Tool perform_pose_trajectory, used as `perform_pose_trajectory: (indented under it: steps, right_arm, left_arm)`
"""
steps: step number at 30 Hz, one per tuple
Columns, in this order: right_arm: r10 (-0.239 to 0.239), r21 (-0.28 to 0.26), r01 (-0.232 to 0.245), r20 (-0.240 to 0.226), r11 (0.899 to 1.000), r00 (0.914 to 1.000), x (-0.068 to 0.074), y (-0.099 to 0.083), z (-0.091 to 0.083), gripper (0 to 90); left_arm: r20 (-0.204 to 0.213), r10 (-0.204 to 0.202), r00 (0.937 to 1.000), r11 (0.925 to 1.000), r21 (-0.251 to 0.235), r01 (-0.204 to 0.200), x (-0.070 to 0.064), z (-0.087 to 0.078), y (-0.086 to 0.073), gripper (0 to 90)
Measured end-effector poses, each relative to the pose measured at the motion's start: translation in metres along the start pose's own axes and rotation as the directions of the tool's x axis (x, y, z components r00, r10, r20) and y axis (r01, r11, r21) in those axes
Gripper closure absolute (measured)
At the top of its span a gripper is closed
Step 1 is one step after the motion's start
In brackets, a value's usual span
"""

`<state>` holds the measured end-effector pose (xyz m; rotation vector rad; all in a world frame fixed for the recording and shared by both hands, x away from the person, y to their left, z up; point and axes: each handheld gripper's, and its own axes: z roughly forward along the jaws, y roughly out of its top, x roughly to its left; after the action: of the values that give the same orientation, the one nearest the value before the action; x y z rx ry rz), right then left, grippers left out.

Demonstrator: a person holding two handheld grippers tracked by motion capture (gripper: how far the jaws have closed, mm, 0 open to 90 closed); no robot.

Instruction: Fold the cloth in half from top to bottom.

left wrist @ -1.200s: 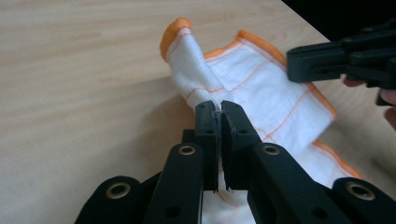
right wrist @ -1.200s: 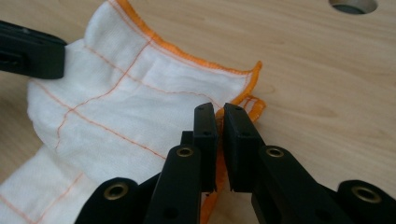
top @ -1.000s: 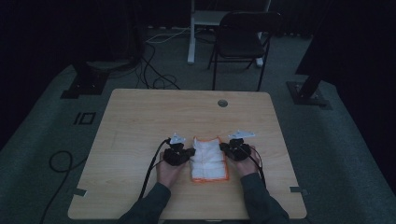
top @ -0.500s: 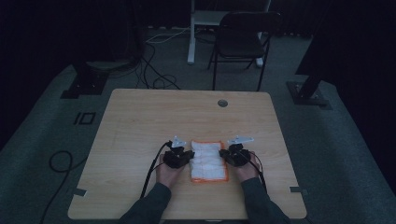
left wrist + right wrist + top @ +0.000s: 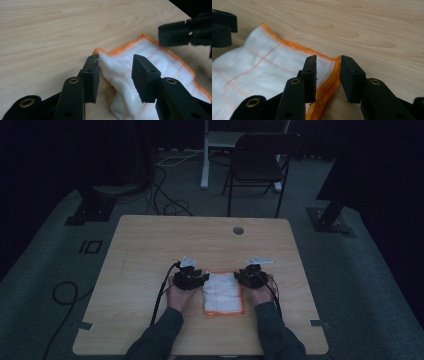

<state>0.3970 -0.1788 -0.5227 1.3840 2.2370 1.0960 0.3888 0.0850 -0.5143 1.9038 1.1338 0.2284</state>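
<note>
Both tools straddle the white, orange-edged cloth [image 5: 223,292]: the left tool [image 5: 115,75] is spread around its bunched corner, the right tool [image 5: 327,75] spread around its orange hem. That cloth lies folded on the surface [image 5: 150,250], toward six o'clock.

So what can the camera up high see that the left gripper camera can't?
The high view takes in the whole table, a chair behind it, cables on the floor, and the person's two hands, the left hand among them. The left gripper view gets close: the left gripper stands open around a bunched, lifted fold of the cloth, with orange stitching visible. Both show the white cloth with its orange edge, the wooden tabletop and the right gripper.
</note>
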Motion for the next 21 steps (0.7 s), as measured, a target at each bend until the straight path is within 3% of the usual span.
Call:
perform_pose_trajectory:
  steps: [5,11,13,17,21]
  right_arm:
    - [0.007,0.042,-0.008,0.034,0.999,0.9994,-0.001,0.002,0.016,63.7]
    - [0.020,0.063,-0.022,0.028,0.998,0.9994,-0.002,0.000,0.019,65.3]
    - [0.018,0.069,-0.019,0.018,0.997,0.9997,-0.002,0.000,0.019,71.6]
    - [0.011,0.070,-0.011,0.000,0.998,0.9999,-0.001,0.000,0.020,81.8]
    - [-0.008,0.061,0.008,0.007,0.998,0.9999,0.001,0.000,0.018,84.6]
  left_arm:
    - [-0.008,-0.031,0.9995,0.9988,0.038,0.031,0.006,0.017,0.007,53.9]
    - [-0.020,-0.055,0.9983,0.9941,0.093,0.056,0.012,0.033,0.002,55.2]
    - [-0.013,-0.057,0.9983,0.9921,0.111,0.058,0.012,0.036,0.000,59.5]
    - [0.001,-0.053,0.9986,0.9914,0.120,0.052,0.010,0.037,0.001,76.1]
    - [0.008,-0.034,0.9994,0.9918,0.124,0.032,0.007,0.036,0.003,84.6]
